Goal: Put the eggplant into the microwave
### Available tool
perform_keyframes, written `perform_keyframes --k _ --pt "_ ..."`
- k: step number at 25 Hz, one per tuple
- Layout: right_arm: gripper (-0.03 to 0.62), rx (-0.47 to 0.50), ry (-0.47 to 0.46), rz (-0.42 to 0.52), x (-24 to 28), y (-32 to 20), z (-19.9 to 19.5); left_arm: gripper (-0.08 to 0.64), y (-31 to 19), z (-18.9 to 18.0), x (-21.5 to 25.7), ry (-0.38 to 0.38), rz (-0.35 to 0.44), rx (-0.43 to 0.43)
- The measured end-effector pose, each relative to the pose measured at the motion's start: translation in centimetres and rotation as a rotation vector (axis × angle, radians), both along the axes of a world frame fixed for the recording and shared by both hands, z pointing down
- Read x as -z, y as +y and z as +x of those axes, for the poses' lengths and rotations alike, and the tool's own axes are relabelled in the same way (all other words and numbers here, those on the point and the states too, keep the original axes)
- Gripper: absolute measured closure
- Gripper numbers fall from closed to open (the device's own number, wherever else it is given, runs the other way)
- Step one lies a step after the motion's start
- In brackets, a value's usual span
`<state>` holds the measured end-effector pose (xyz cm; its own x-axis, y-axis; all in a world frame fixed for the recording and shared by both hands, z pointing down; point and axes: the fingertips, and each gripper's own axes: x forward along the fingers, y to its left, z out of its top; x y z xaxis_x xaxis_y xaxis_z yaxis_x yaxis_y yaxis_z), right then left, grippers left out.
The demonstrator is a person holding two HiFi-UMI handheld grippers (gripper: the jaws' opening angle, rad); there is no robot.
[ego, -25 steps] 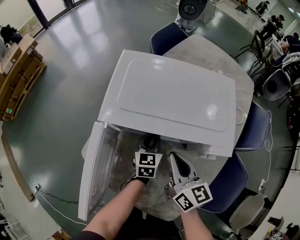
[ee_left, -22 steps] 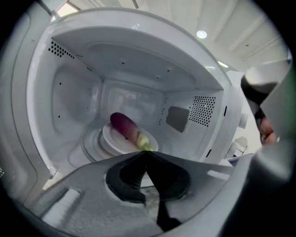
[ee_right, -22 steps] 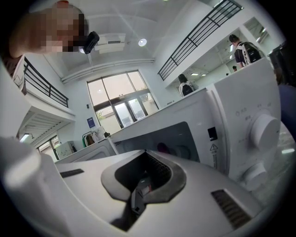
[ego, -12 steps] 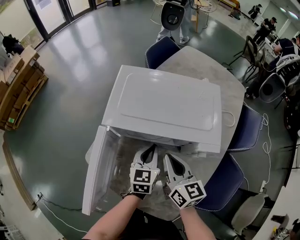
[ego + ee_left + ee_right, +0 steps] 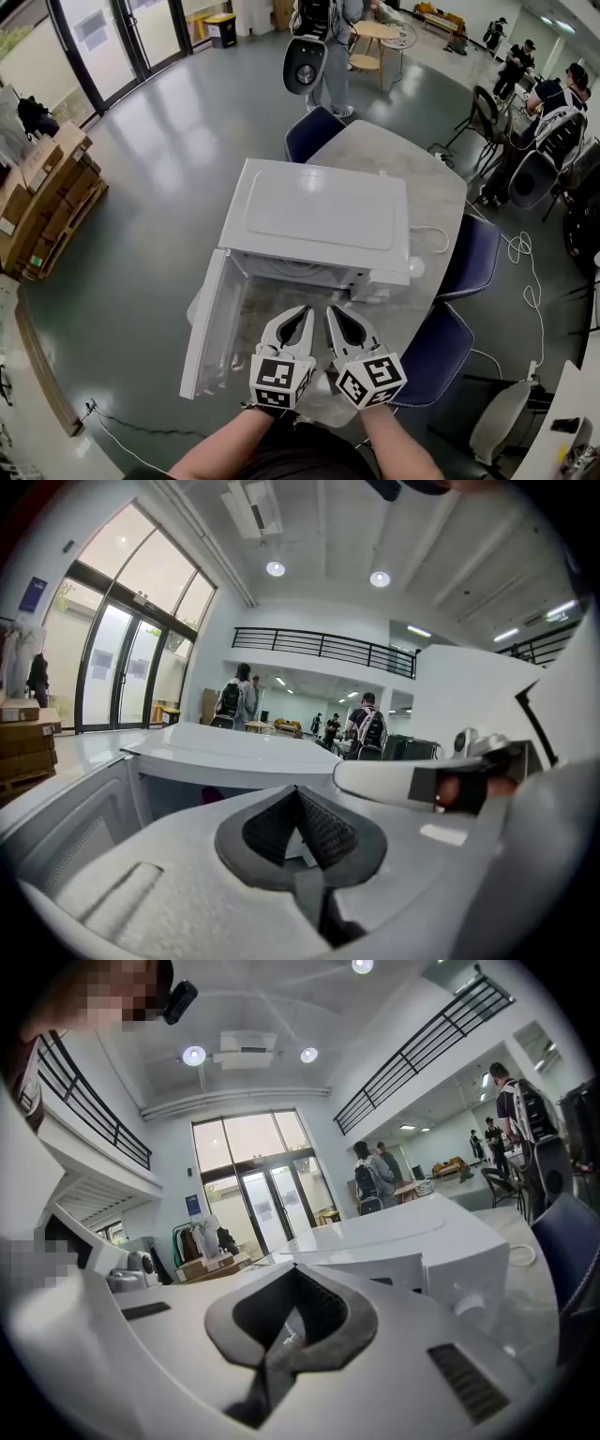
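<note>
A white microwave (image 5: 319, 220) stands on the round marble table (image 5: 412, 155) with its door (image 5: 206, 328) swung open to the left. A small dark purple shape (image 5: 212, 796), possibly the eggplant, shows inside the cavity in the left gripper view. My left gripper (image 5: 302, 317) and right gripper (image 5: 334, 317) hang side by side in front of the opening, clear of it. Both are shut with nothing between the jaws. In the left gripper view the left gripper (image 5: 298, 797) points at the microwave's front edge. The right gripper (image 5: 295, 1277) points toward the control side (image 5: 487, 1269).
Blue chairs stand behind the table (image 5: 314, 131) and along its right side (image 5: 473, 258) (image 5: 436, 352). A white cable (image 5: 439, 234) trails off the microwave's right. Cardboard boxes on pallets (image 5: 47, 197) sit far left. People stand in the background.
The left gripper has pulled back out of the microwave opening. Both grippers have risen and drawn toward me, and the microwave looks smaller and farther.
</note>
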<state>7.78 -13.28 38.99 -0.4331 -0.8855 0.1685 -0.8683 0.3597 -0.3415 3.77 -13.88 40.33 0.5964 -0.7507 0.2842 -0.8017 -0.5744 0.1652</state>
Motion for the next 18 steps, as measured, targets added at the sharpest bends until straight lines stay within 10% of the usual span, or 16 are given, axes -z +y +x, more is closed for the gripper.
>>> perform_keyframes --k 18 --pt "0.592 0.023 0.05 0.113 6.9 7.1 0.0 0.552 7.5 0.5 7.2 0.029 0.097 -0.022"
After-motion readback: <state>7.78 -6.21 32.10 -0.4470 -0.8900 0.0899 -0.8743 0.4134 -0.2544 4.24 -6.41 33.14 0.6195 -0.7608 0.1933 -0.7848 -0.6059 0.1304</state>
